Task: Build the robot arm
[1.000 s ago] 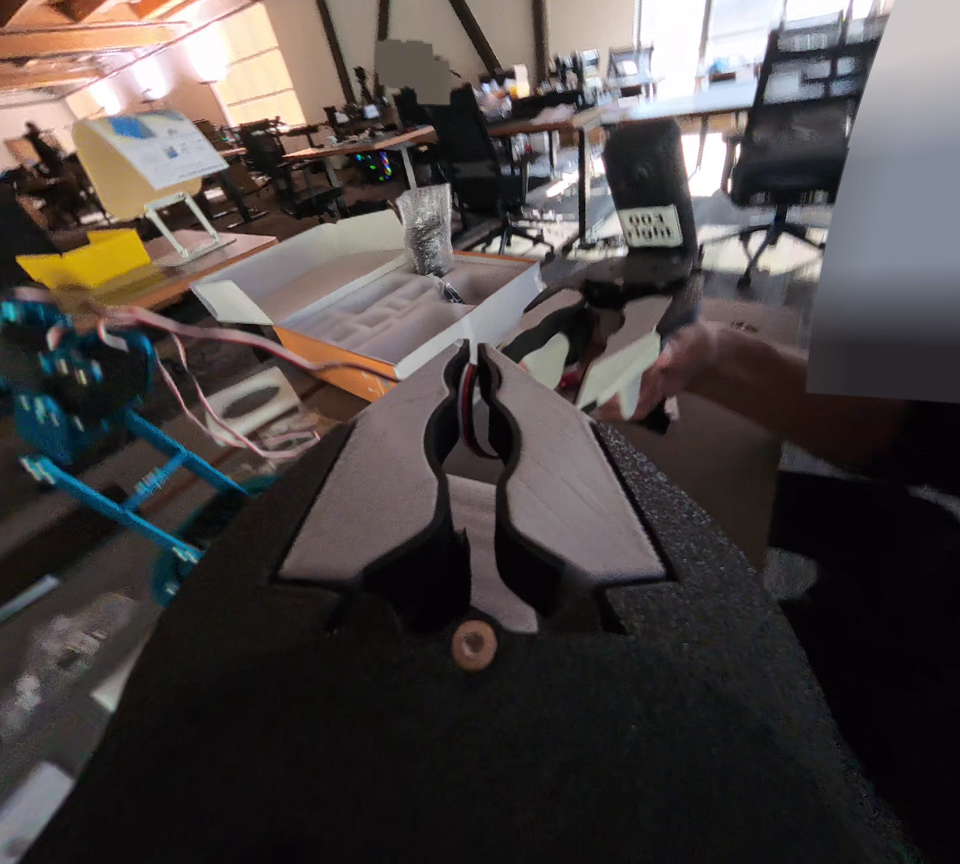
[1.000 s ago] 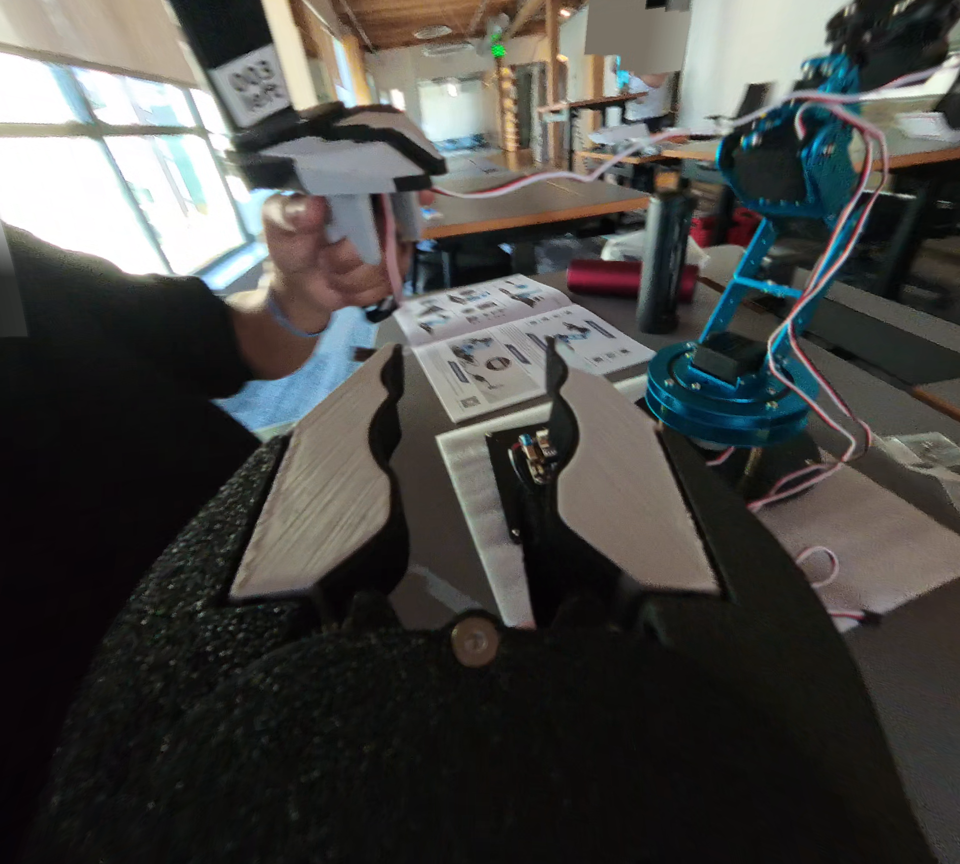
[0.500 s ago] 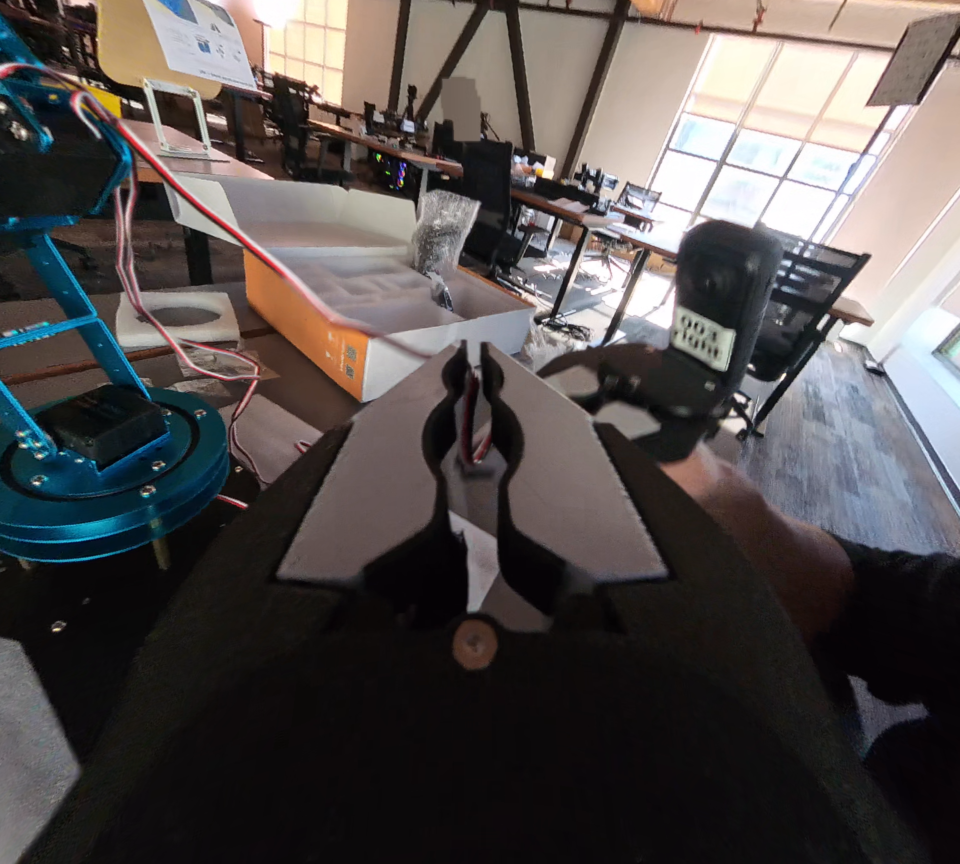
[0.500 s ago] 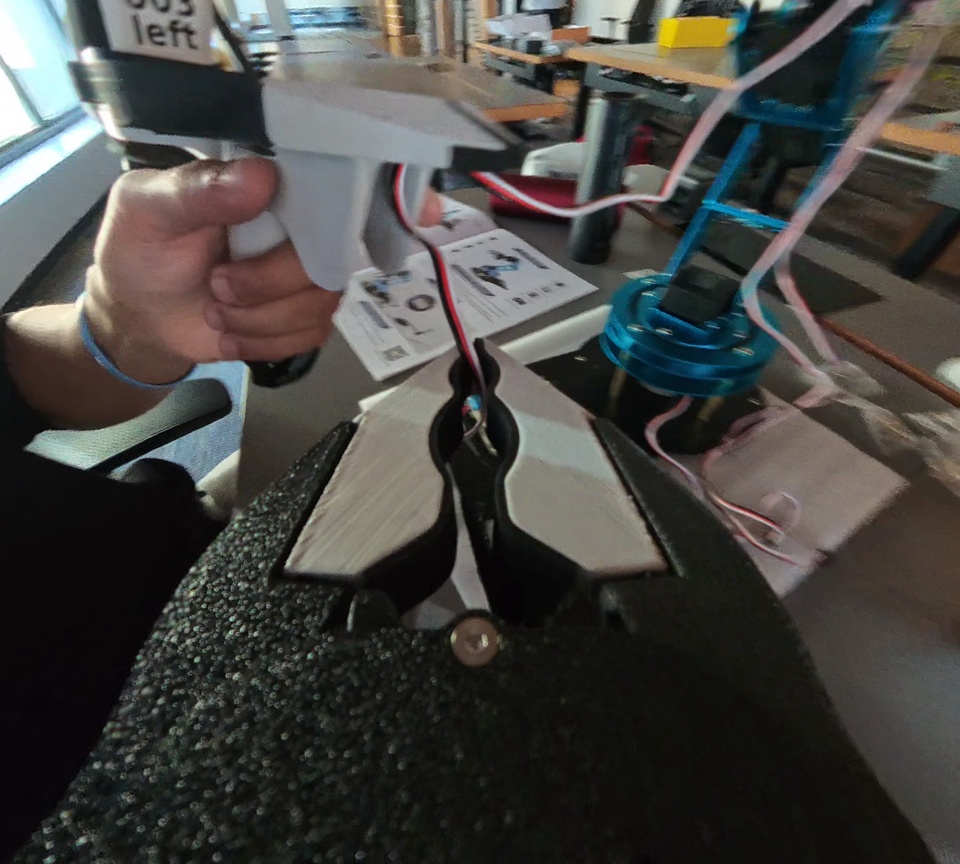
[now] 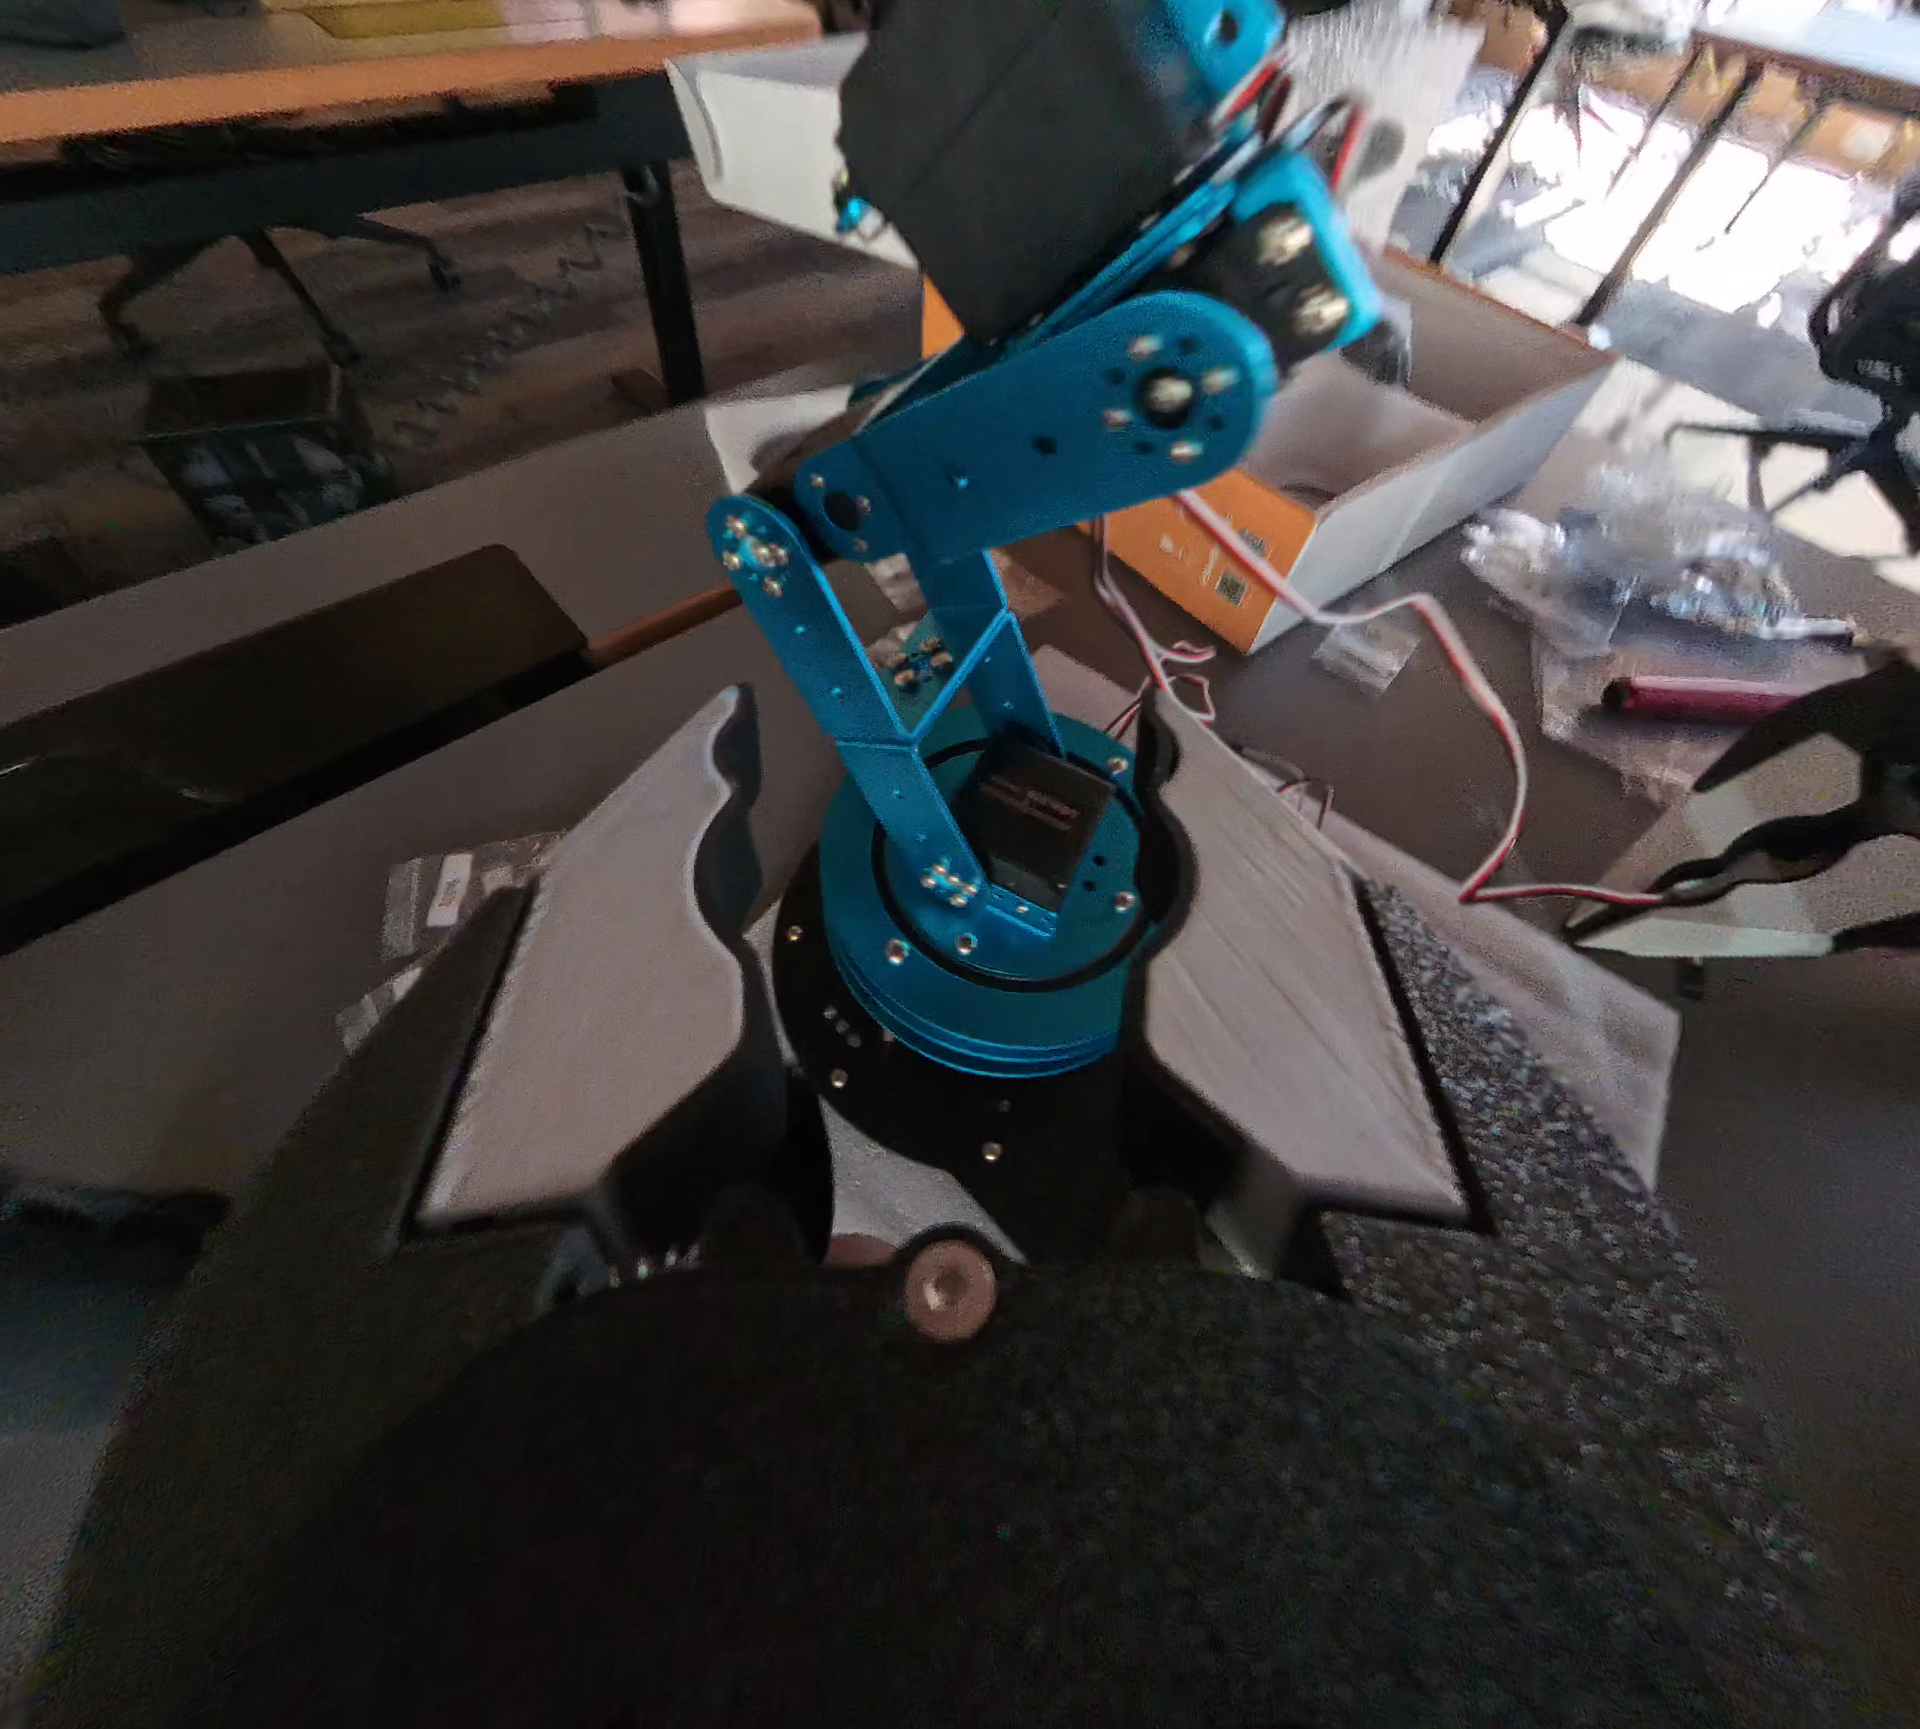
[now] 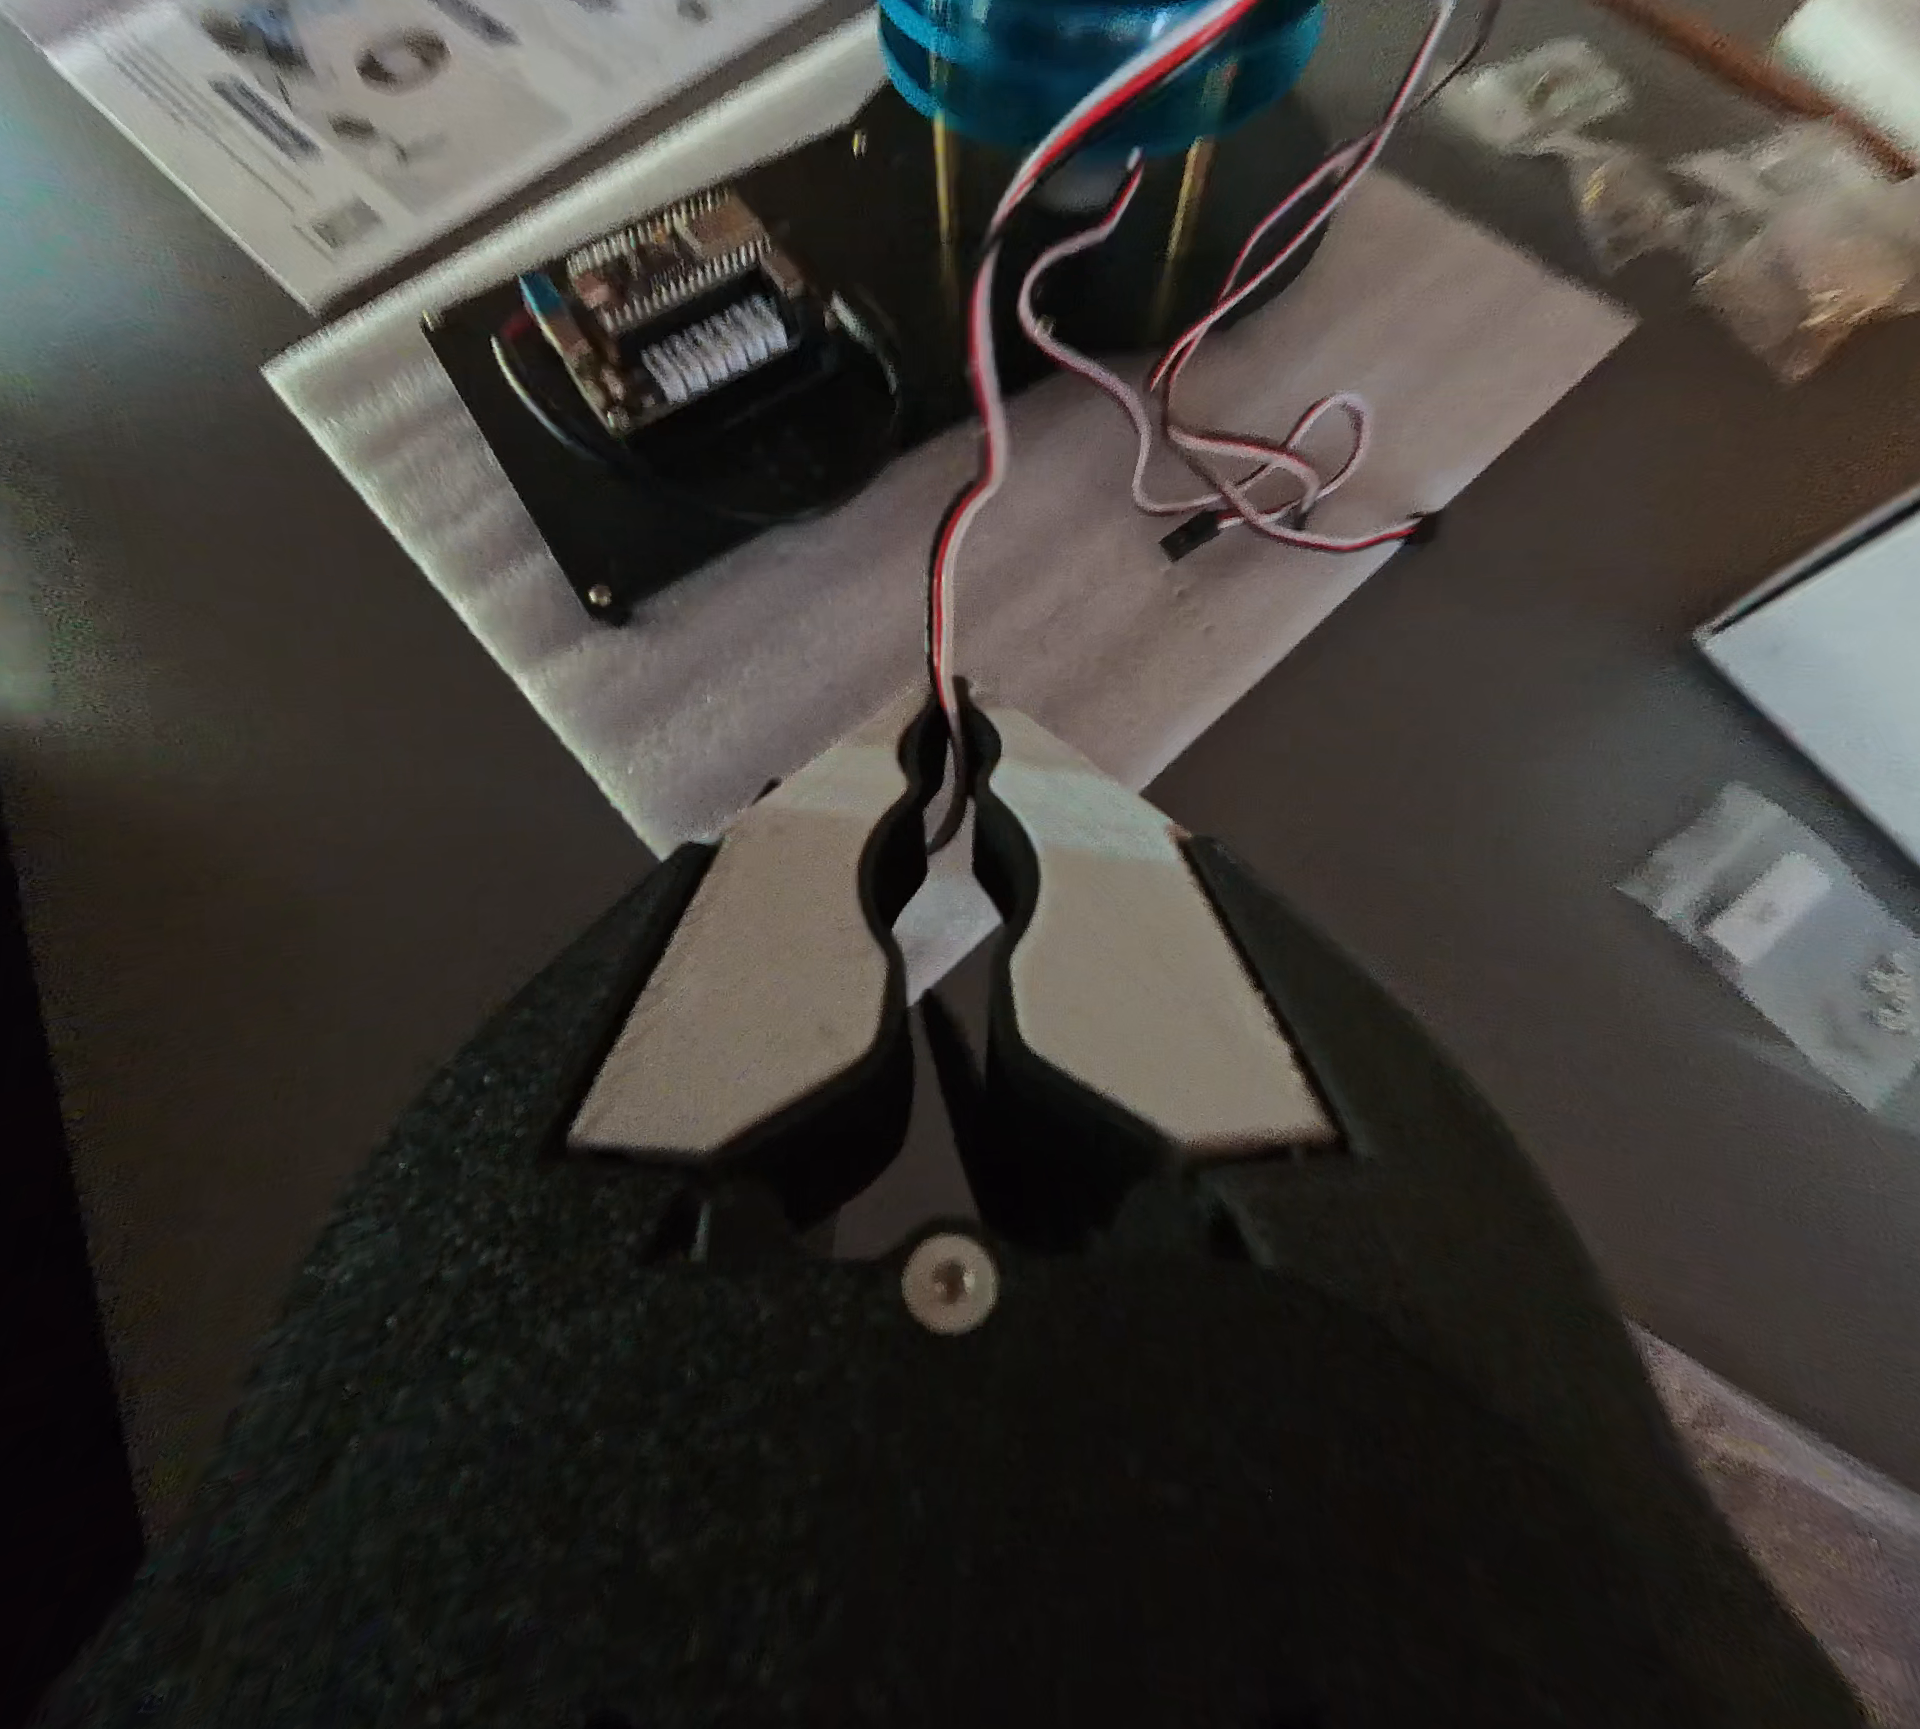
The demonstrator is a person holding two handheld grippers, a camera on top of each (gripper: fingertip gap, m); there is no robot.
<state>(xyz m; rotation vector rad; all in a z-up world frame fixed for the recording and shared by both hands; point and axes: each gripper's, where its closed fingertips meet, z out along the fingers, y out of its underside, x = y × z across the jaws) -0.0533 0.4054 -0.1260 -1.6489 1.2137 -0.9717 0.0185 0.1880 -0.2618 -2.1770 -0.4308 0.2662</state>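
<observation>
Servo wire [image 6: 961, 578] now runs from the right fingers [image 6: 961, 723], pinched shut on it, toward twelve o'clock; left fingers [image 5: 940, 786] let go, spread wide around blue arm base [image 5: 987, 973].

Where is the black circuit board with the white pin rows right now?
In the right wrist view, the black circuit board with white pin rows lies upper left on the white foam sheet, between the open instruction booklet and the blue round base.
</observation>
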